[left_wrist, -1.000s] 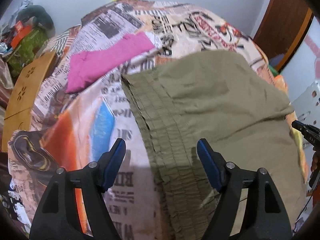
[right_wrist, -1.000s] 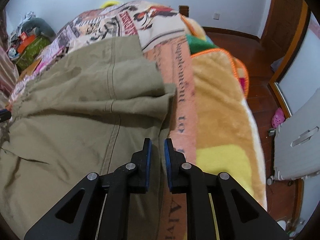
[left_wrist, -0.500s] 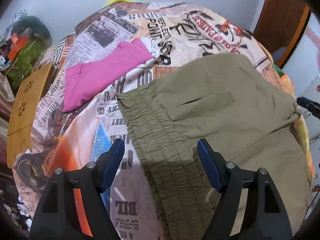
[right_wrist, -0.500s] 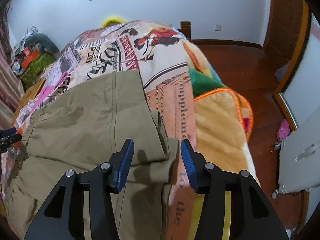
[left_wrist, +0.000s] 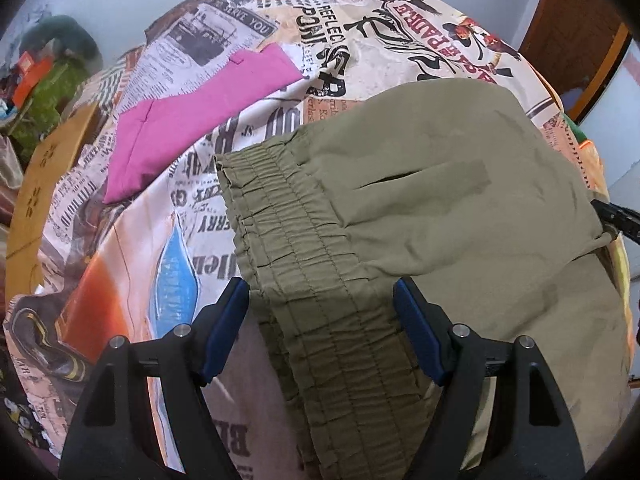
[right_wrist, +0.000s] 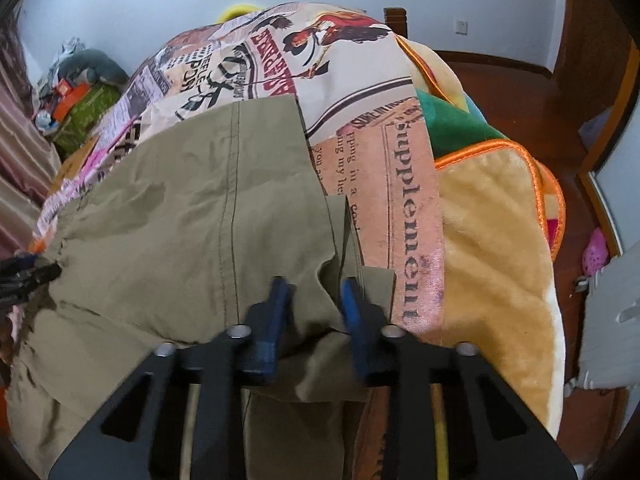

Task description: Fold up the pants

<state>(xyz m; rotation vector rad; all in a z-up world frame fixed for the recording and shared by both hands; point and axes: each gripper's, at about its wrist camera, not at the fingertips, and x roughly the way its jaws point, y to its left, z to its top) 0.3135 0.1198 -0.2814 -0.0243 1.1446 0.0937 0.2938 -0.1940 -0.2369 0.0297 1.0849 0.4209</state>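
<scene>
Pants: matt olive woven cloth, waistband ruched, stitched. Bedcover: smooth printed cloth. Blanket: plush, fuzzy. Pink garment: matt cloth. Floor: glossy wood.

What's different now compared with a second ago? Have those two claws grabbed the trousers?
The right claw, shut and clear of the cloth a second ago, opened and is now closing around a fold at the hem of the green trousers. The left claw moved in over the gathered waistband, jaws wide, not gripping. The trousers, pink cloth and printed bedspread stayed put.
</scene>
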